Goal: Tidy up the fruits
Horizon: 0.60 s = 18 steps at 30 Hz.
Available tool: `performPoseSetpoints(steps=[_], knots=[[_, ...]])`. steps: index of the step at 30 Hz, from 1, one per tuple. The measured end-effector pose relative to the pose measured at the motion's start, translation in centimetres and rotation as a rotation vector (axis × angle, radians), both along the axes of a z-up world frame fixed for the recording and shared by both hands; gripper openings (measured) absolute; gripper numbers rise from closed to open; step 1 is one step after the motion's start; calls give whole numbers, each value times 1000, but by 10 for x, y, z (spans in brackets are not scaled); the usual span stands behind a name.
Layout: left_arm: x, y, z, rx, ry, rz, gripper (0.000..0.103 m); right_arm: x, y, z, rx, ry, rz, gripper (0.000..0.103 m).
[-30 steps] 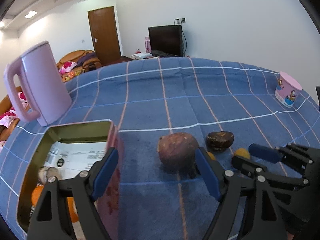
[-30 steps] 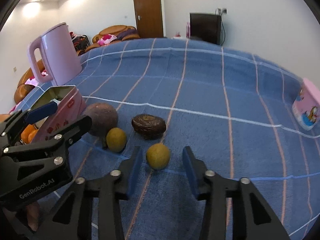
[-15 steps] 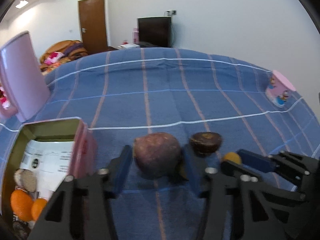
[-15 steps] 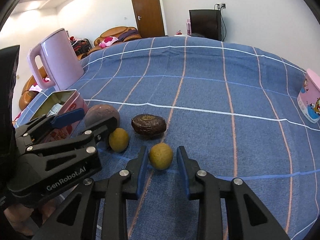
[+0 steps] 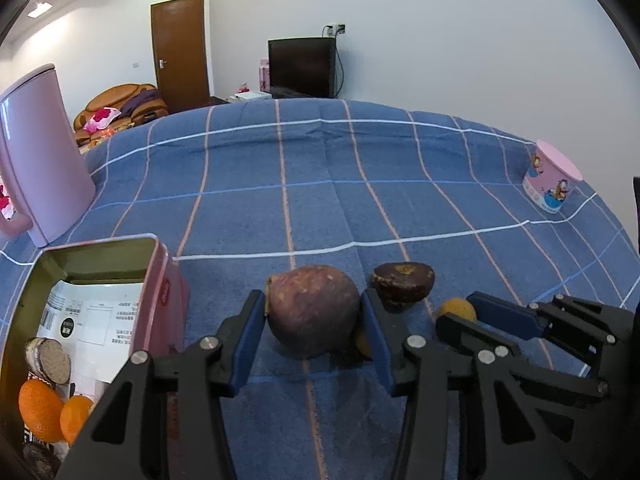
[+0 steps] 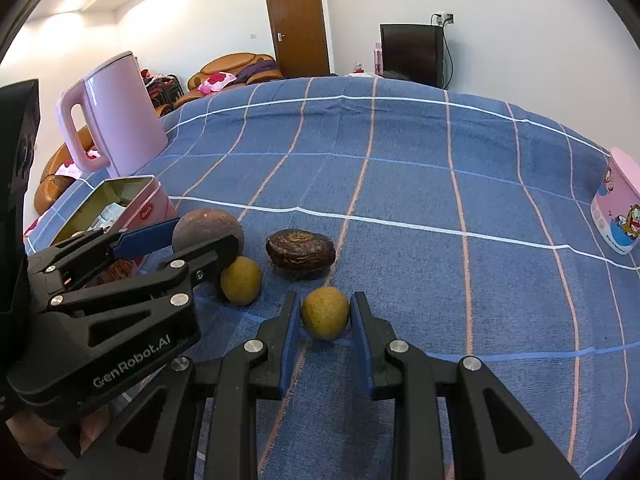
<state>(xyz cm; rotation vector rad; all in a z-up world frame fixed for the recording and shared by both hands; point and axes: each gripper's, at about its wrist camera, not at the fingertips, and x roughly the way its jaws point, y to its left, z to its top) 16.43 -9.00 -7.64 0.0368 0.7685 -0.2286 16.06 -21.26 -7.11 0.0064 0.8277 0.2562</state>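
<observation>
The pink tin (image 5: 160, 280) sits at nine o'clock on the blue table (image 5: 320, 200). The left tool (image 5: 312, 320) squeezes the big brown fruit (image 5: 314, 312). At three o'clock, the right tool (image 6: 325, 316) squeezes a small yellow fruit (image 6: 325, 312).

We are observing a surface covered by a blue checked cloth (image 6: 400, 184) with white and orange lines. Lying directly on it are a large purple-brown fruit (image 5: 314, 316), a dark wrinkled fruit (image 6: 301, 249), and two small yellow fruits, one (image 6: 241, 280) just beside the purple-brown fruit, the other (image 6: 325, 312) nearer the camera. An open pink tin (image 5: 160, 300) is sitting at the left, a pink kettle (image 6: 120, 120) behind it. A pink cartoon cup (image 6: 618, 212) is standing well apart at the right edge.
</observation>
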Motion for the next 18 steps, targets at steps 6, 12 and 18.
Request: performPoseSetpoints(steps=[6, 12, 18], knots=[[-10, 10, 5, -49, -37, 14, 50, -11, -2, 10, 0, -75, -9, 27], [-18, 14, 11, -52, -80, 36, 50, -20, -1, 16, -11, -133, -12, 27], [-28, 17, 17, -32, -139, 68, 50, -23, -2, 19, -1, -160, -14, 27]])
